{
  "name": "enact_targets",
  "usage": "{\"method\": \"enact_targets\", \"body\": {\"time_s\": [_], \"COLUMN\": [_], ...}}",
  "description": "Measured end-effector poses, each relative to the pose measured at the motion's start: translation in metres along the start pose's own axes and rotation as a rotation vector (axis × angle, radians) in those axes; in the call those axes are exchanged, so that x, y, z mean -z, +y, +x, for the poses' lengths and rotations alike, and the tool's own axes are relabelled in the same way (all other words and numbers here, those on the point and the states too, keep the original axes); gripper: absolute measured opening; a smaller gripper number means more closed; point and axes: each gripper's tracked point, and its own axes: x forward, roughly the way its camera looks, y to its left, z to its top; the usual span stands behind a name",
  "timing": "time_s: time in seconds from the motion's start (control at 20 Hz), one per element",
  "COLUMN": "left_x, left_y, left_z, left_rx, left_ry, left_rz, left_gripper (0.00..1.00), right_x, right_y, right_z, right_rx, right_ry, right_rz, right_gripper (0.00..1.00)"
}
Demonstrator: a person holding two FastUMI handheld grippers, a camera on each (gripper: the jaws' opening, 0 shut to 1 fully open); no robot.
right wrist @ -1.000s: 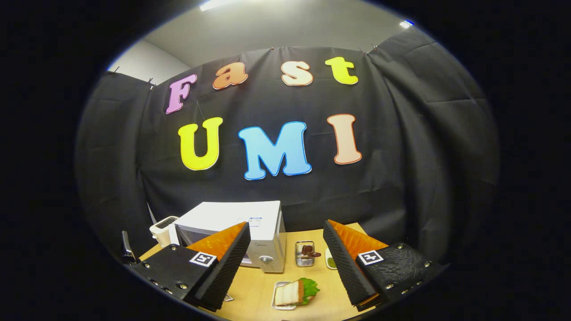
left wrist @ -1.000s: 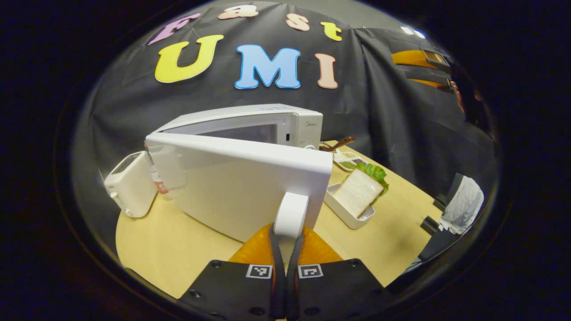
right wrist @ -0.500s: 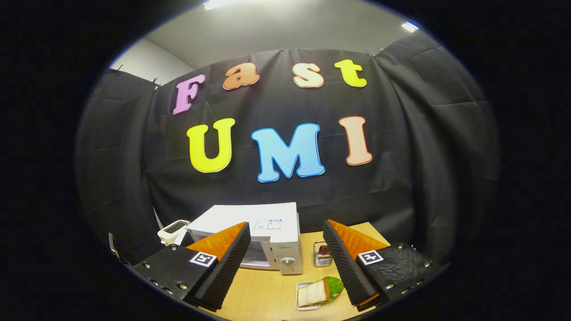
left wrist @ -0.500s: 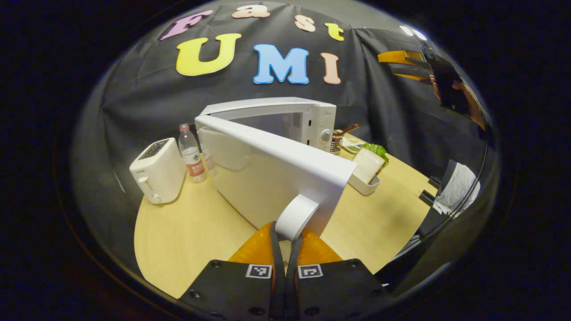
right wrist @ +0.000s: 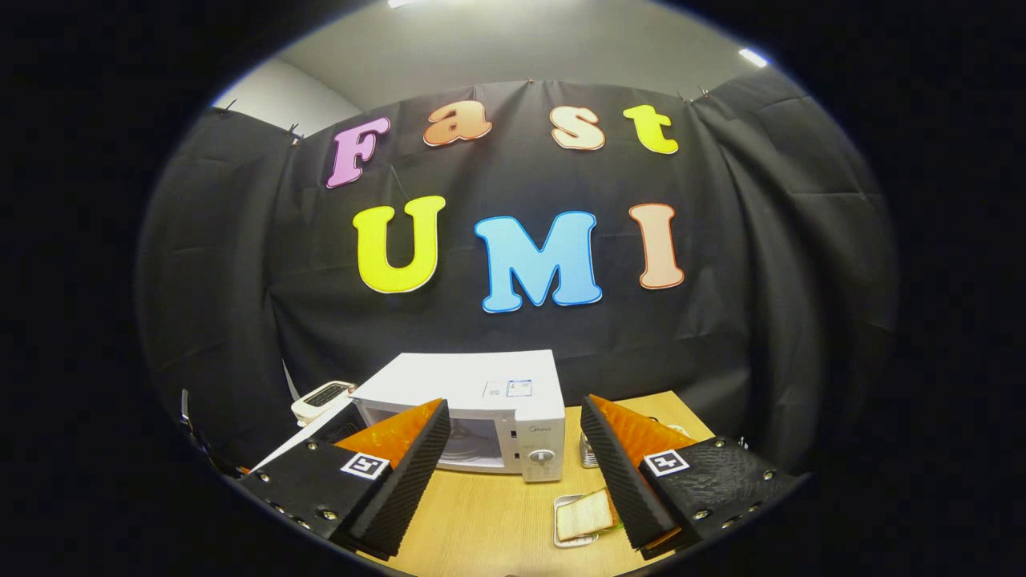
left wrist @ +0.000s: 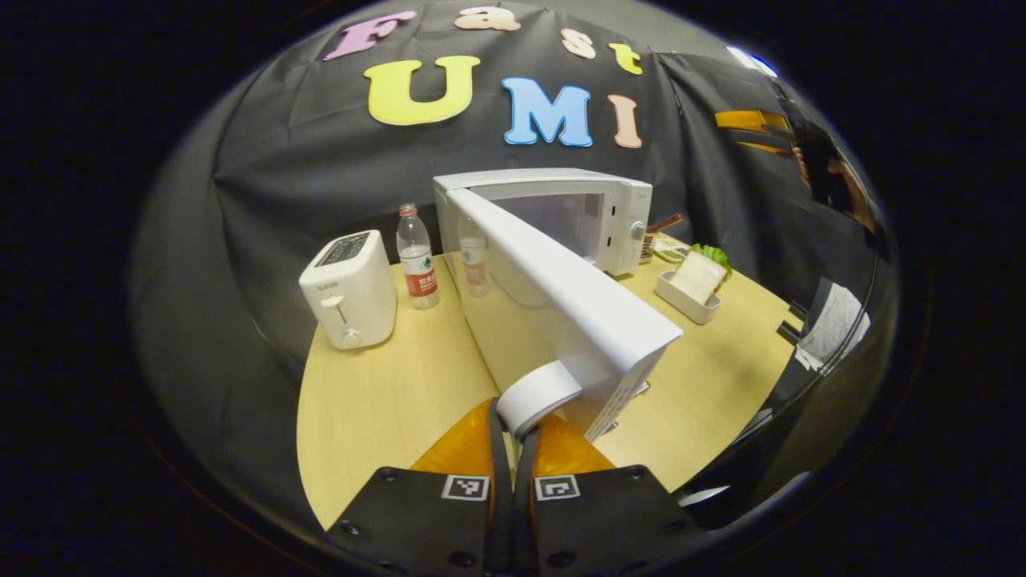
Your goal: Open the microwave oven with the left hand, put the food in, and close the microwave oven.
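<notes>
In the left gripper view the white microwave (left wrist: 561, 212) stands at the back of the table with its door (left wrist: 561, 308) swung wide open toward me. My left gripper (left wrist: 513, 437) is shut on the door's white handle (left wrist: 535, 397). The sandwich with lettuce (left wrist: 697, 276) leans in a white tray (left wrist: 680, 296) to the right of the oven. High up, my right gripper (right wrist: 513, 473) is open with nothing between its fingers. Below it lie the microwave (right wrist: 489, 401) and the sandwich (right wrist: 583, 514). That gripper (left wrist: 749, 128) also hangs at upper right in the left gripper view, held by a hand (left wrist: 834, 172).
A white toaster (left wrist: 349, 288) and a water bottle (left wrist: 417, 256) stand left of the open door, on the wooden table (left wrist: 377, 401). A small metal holder (left wrist: 651, 240) and a dish sit beside the microwave's right side. The table's front edge is close below the left gripper.
The left gripper has pulled the handle, swinging the door from partly to wide open. The right gripper stayed open and high, drifting slightly.
</notes>
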Motion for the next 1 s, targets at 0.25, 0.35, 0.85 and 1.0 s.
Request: {"method": "enact_targets", "body": {"time_s": [0.25,0.35,0.85,1.0], "left_x": [0.005,0.006,0.010,0.005], "left_y": [0.025,0.031,0.037,0.037], "left_z": [-0.004,-0.005,-0.026,-0.051], "left_rx": [-0.024,-0.039,-0.114,-0.222], "left_ry": [-0.018,-0.028,-0.078,-0.094], "left_rz": [-0.016,-0.026,-0.139,-0.116], "left_gripper": [0.07,0.07,0.80,1.00], "right_x": [0.013,0.019,0.038,0.048], "right_y": [0.000,0.000,-0.014,-0.034], "right_z": [-0.002,-0.002,0.010,0.016], "right_rx": [0.021,0.026,-0.005,-0.007], "right_ry": [0.034,0.052,0.113,0.136], "right_rz": [-0.034,-0.049,-0.079,-0.065], "right_gripper": [0.99,0.99,0.99,0.99]}}
